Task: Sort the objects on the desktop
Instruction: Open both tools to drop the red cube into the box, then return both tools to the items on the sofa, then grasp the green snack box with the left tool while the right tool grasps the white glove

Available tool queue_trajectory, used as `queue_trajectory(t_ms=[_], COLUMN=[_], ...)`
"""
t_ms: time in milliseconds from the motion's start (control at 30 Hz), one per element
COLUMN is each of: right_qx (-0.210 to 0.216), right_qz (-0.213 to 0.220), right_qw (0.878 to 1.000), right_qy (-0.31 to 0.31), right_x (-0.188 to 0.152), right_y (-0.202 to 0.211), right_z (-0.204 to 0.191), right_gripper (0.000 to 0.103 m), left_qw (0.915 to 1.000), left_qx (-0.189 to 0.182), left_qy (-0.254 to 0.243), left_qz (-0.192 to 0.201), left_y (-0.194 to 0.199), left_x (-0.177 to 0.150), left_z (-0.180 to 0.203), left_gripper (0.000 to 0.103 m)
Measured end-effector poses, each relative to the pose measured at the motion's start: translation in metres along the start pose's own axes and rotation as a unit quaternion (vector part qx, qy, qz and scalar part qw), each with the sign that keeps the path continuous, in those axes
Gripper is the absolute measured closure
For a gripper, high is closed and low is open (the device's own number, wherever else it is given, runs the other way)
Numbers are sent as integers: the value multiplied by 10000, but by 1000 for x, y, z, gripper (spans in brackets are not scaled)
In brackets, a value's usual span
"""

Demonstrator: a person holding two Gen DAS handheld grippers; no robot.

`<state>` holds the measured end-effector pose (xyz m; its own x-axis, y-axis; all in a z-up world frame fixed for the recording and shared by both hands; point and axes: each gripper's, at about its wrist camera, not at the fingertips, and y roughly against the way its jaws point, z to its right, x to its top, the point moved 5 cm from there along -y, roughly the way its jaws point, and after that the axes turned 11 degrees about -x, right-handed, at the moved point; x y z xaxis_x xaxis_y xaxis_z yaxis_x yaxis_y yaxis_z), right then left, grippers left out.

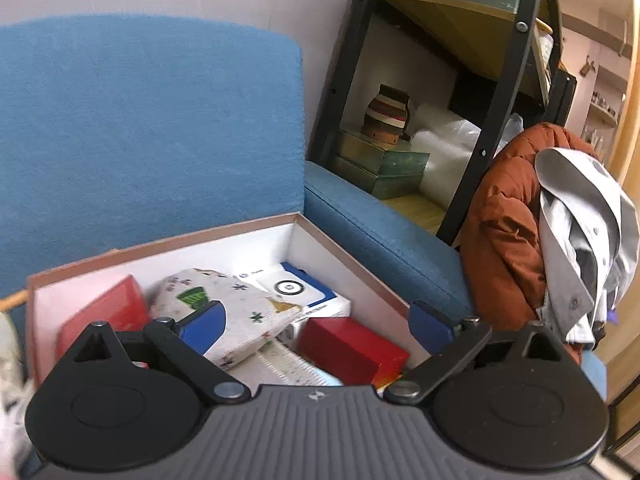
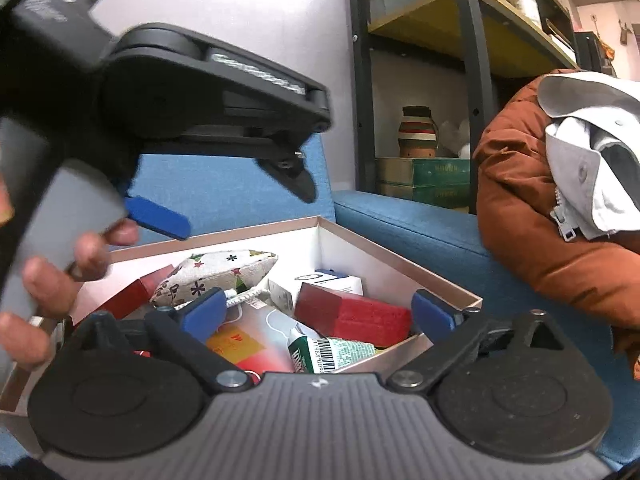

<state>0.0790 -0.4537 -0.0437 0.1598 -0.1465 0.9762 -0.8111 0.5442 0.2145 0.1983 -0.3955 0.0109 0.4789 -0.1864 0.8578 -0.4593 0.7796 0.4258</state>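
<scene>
Two red boxes, patterned pouch in carton

- Left gripper: grey ribbed body, black round discs, black link arms with silver screws, blue fingertips.
- Right gripper: same build, small white logo at centre.
- Hand, left edge: ring worn.

Left tongs spread over open box (patterned pouch, red boxes inside)

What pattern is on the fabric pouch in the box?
The fabric pouch is off-white with small stars, crosses and green motifs, clearest in the left wrist view.
</scene>
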Motion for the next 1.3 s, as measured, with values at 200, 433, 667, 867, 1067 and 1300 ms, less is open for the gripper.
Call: queue_trajectory(t_ms=[200, 433, 667, 867, 1067, 1300], right_qx=[5, 470, 1606, 2485, 2745, 2586], right_qz=[-97, -326, -678, -1024, -913, -1151], right_qw=[9998, 9983, 9820, 9524, 9363, 9368], right_qy=[-198, -58, 731, 1437, 1990, 2058], right_x=[-2, -2, -34, -64, -69, -75], right_y=[10, 43, 105, 151, 171, 151], right_z=[1, -32, -110, -177, -217, -243], right_gripper=[4, 2, 2, 2, 2, 2], left_qw=[9990, 9947, 9802, 9626, 9456, 9456], left_qx=[422, 1026, 1872, 2305, 2509, 2416], left_qy=[-110, 75, 638, 1411, 2063, 2170], left_qz=[-71, -33, 132, 186, 192, 212], left_y=[42, 137, 247, 297, 314, 296], left_x=[-14, -55, -125, -183, -204, -192], left_z=[-13, -48, -98, -141, -189, -228], left_gripper=[2, 2, 2, 3, 4, 9])
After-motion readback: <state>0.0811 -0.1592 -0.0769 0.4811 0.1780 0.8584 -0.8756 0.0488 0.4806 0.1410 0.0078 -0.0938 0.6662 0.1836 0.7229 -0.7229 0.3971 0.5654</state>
